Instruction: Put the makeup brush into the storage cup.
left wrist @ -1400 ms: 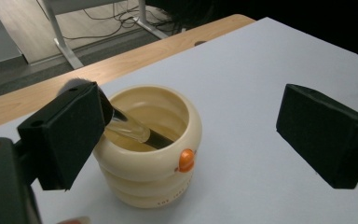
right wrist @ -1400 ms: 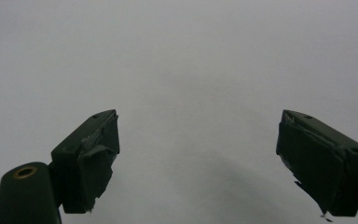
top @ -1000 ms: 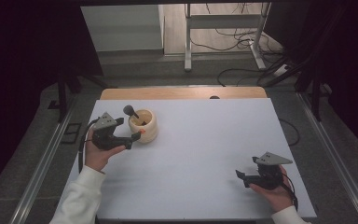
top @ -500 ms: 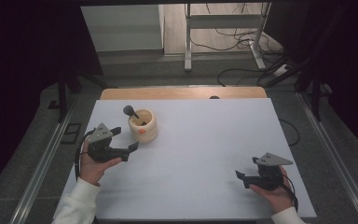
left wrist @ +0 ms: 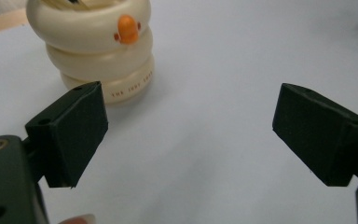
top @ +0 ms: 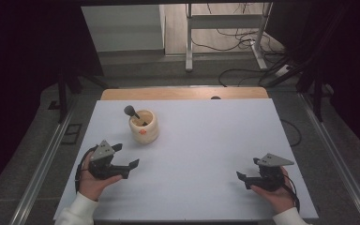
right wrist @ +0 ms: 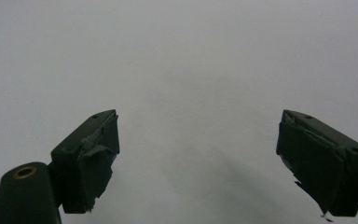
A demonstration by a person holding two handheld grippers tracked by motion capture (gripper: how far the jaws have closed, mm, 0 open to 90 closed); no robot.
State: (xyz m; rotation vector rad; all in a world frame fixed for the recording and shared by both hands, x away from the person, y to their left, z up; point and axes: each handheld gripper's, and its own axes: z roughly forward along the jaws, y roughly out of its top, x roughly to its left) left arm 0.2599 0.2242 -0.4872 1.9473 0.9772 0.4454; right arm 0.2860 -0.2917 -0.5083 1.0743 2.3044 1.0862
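Observation:
A cream pot (top: 144, 125) shaped like stacked rings, with an orange beak on its side, stands on the white table (top: 206, 140) at the far left. A dark round-ended tool (top: 132, 111) leans out of it. My left gripper (top: 126, 155) is held open near the front left, a short way in front of the pot and apart from it. In the left gripper view the pot (left wrist: 93, 51) sits beyond the left jaw of that gripper (left wrist: 191, 135), with bare table between the jaws. My right gripper (top: 246, 169) rests open at the front right, and the right gripper view has it (right wrist: 198, 163) over bare table.
A wooden strip (top: 183, 93) runs along the table's far edge, with a small dark spot (top: 215, 98) on it. Metal rails (top: 42, 164) flank both sides. Cables (top: 243, 75) and a frame's legs lie on the floor beyond.
My left gripper has drawn back from beside the pot toward the table's front left. The pot and the right gripper have stayed put.

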